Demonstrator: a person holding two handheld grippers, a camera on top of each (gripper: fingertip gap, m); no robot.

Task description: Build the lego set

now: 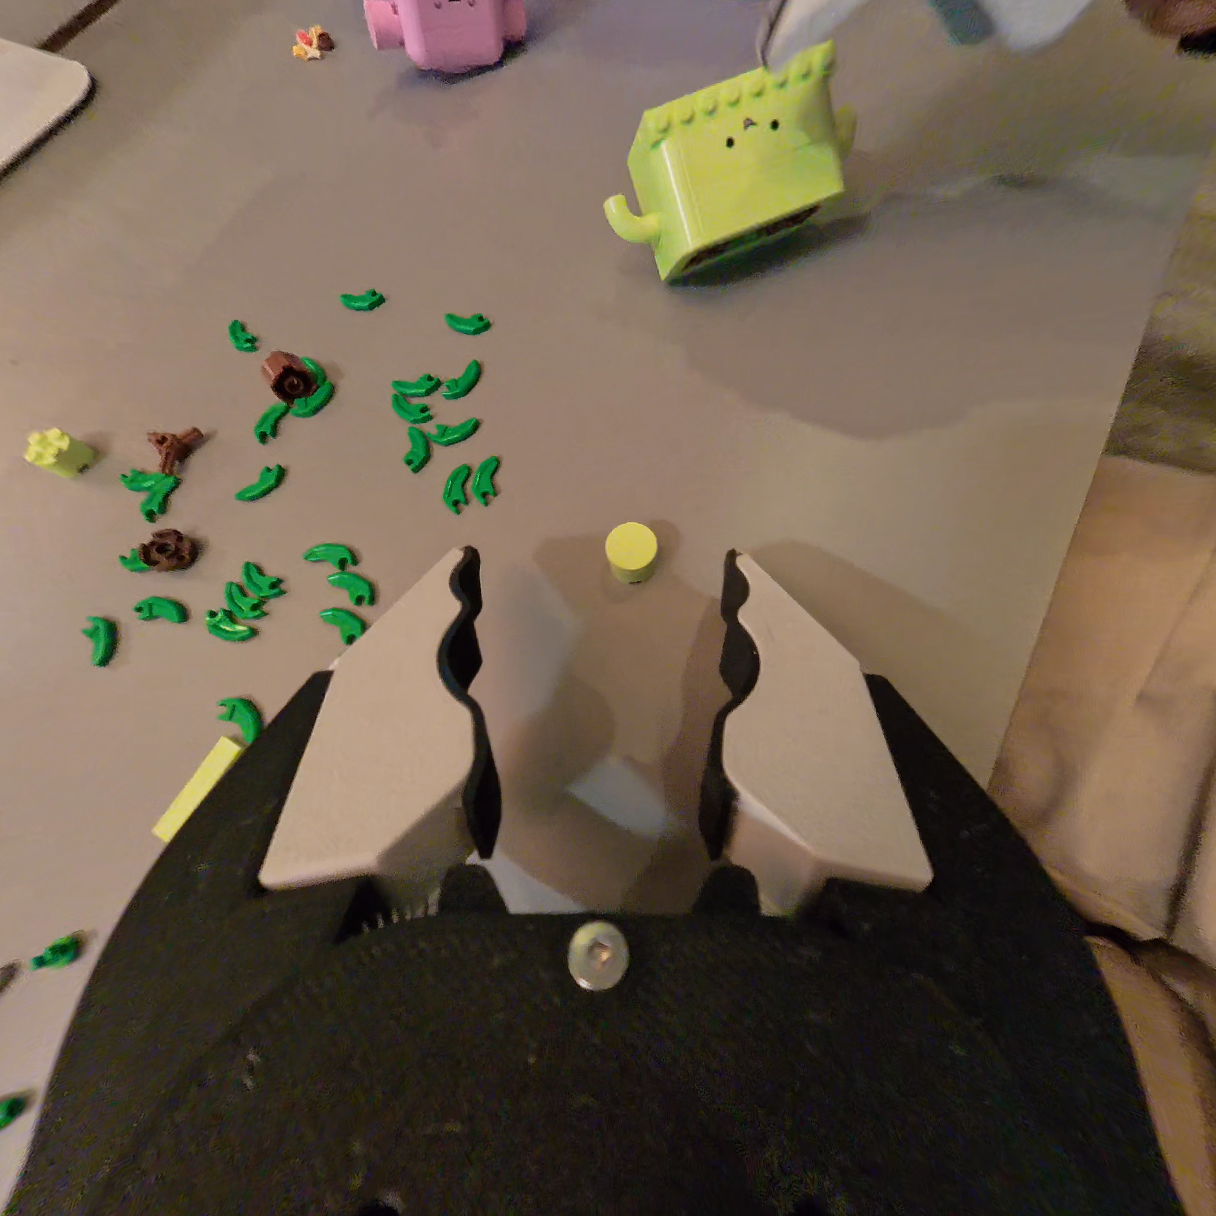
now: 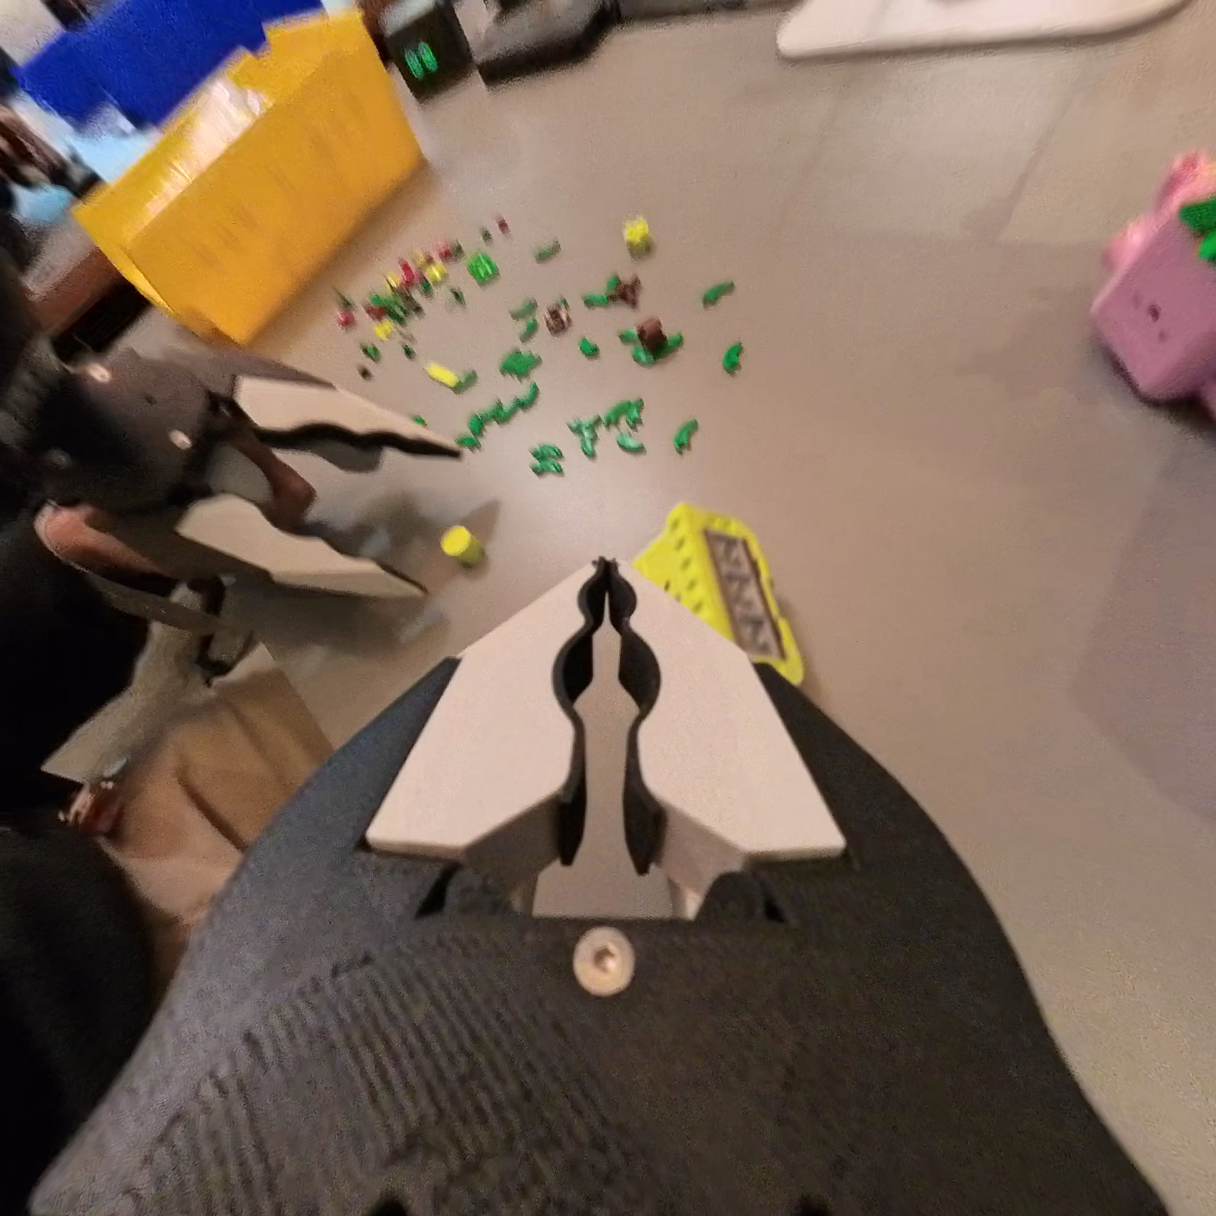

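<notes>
My left gripper is open and holds nothing. A small lime round piece stands on the grey table just ahead of its fingertips, touching neither pad. The right wrist view shows the same open gripper beside that piece. My right gripper is shut, its tips together with nothing between them. A lime box-shaped build lies just past its right finger. In the left wrist view this build is tilted, with a small face on its side.
Several green leaf pieces and brown pieces lie scattered at the left. A pink build stands far back. A yellow box is at the far left. The table's edge and beige cloth run along the right. My hands' fingertips stand some 15 centimeters from each other. To reach the pink build in a straight line is about 20 centimeters for my right fingers, about 25 centimeters for my left. It turns up in the right wrist view as well.
</notes>
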